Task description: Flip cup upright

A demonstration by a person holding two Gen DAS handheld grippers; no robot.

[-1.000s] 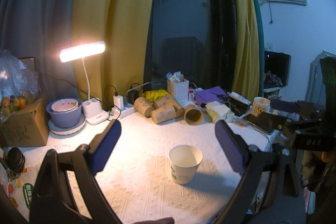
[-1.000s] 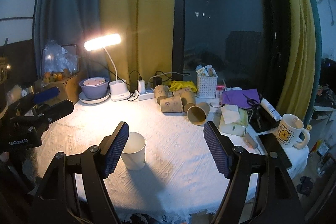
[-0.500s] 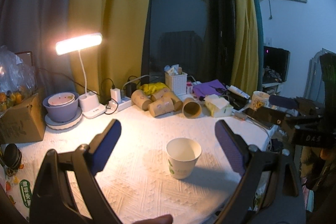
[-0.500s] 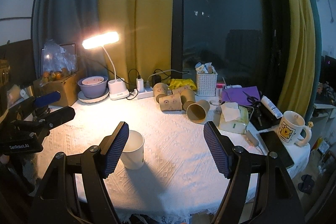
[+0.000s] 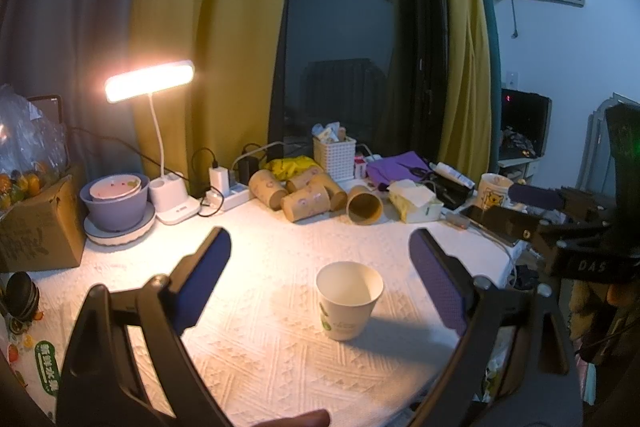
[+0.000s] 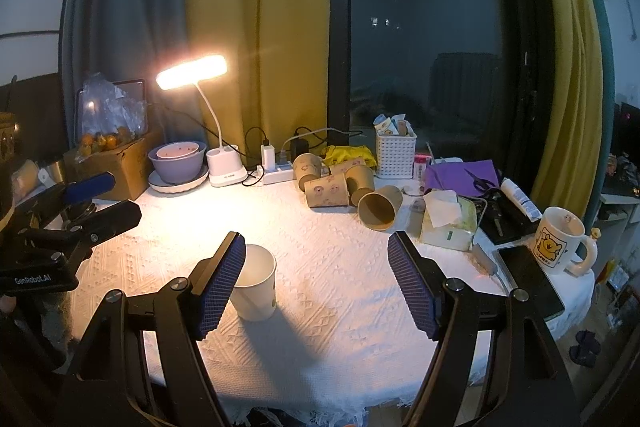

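A white paper cup with a green mark stands upright, mouth up, on the white tablecloth. It shows in the right wrist view partly behind the left finger. My left gripper is open and empty, held back from the cup, which sits between its fingers' lines of sight. My right gripper is open and empty, with the cup to its left. Each gripper shows in the other's view: the right one and the left one.
Several brown paper cups lie on their sides at the back, also in the right wrist view. A lit desk lamp, purple bowl, cardboard box, white basket, tissue box, phone and bear mug ring the table.
Both grippers have drifted slightly; the view has shifted a little. The cup stays upright in the same place. Both grippers stay open.
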